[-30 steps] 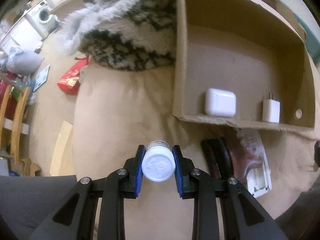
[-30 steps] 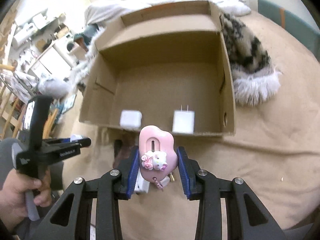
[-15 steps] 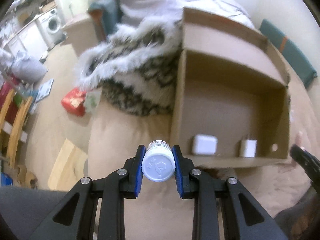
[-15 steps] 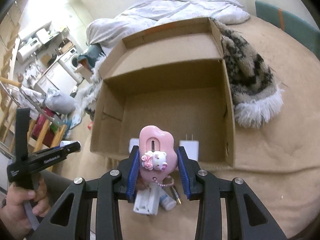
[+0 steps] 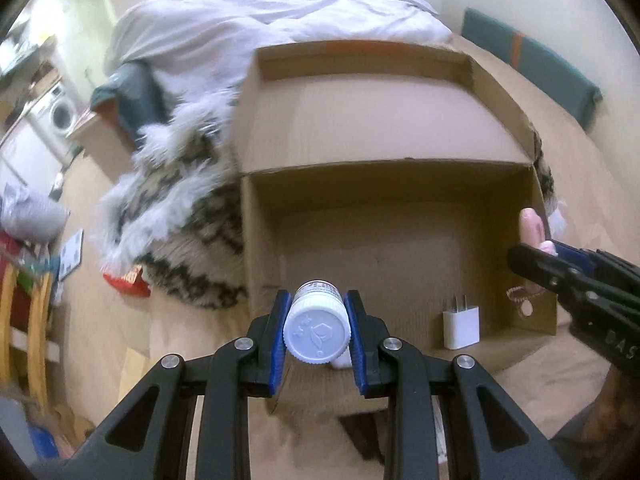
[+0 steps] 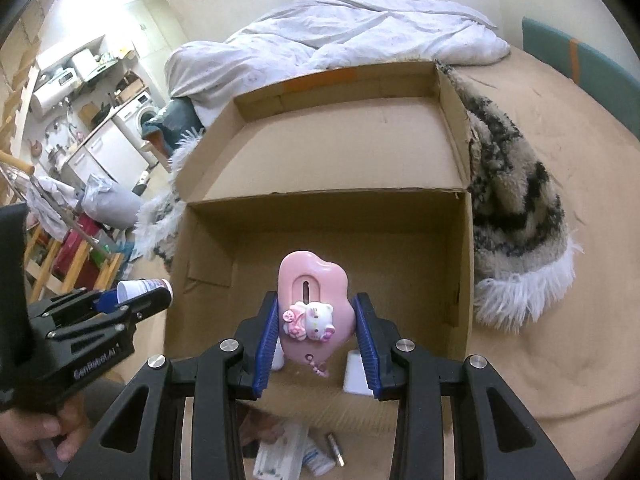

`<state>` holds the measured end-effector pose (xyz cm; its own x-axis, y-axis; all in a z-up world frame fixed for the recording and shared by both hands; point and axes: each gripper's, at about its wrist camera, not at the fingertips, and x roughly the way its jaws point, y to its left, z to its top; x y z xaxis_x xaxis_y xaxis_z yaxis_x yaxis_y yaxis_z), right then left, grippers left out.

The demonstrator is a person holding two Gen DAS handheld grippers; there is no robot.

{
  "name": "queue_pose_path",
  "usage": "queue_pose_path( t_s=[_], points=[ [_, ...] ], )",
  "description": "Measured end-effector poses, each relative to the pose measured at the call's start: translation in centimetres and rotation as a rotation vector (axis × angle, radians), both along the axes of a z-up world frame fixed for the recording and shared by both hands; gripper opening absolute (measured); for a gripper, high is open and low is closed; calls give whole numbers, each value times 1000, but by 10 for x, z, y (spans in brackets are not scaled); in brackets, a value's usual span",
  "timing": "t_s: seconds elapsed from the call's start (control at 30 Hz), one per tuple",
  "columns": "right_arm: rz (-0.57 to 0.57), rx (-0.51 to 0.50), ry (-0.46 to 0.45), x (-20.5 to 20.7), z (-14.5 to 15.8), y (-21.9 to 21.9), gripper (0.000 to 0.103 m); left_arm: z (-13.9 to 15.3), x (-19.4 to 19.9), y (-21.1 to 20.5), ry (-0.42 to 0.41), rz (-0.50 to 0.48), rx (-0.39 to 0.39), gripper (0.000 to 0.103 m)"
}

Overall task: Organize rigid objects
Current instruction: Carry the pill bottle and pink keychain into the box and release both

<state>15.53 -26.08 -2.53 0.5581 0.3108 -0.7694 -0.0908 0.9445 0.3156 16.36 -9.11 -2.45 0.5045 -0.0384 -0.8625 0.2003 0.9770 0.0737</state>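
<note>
My left gripper (image 5: 317, 330) is shut on a white-capped pill bottle (image 5: 318, 332), held above the near left edge of the open cardboard box (image 5: 360, 120). My right gripper (image 6: 316, 332) is shut on a pink heart-shaped case with a cat figure (image 6: 312, 304), held over the box's near edge (image 6: 466, 280). A white charger plug (image 5: 461, 326) stands inside the box; it is partly hidden behind my right finger in the right wrist view (image 6: 354, 376). A white earbud case (image 5: 340, 362) is mostly hidden behind the bottle. The left gripper also shows in the right wrist view (image 6: 136, 296), the right one in the left wrist view (image 5: 560, 252).
The box lies on a tan bedsheet (image 6: 580, 320). A furry patterned blanket (image 6: 516, 216) lies beside it, a white duvet (image 6: 360, 32) behind. Small packets and a battery (image 6: 304, 452) lie in front of the box. Floor clutter (image 5: 124, 280) is at the left.
Both grippers have risen and moved forward toward the box, each still holding its object. The box now fills the view and its back flap shows.
</note>
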Motion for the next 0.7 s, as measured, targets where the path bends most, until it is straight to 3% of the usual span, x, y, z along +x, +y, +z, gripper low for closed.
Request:
queue_pose_path(
  t_s=[0.27,0.4,0.57,0.7],
  points=[
    [-30,-6,111,9,-50,-3,39,-36,10,-19,6,-43,-3,24],
    [-41,-13,139,14,-61,-5,39,-51,14,-15,41,-28,-14,24],
    [-35,-27,173,24,-71,1,39,-61,14,-12,27,-3,20,24],
    [-19,-29,188,29,-77,6,39,-66,18,-9,48,11,-7,24]
  ],
)
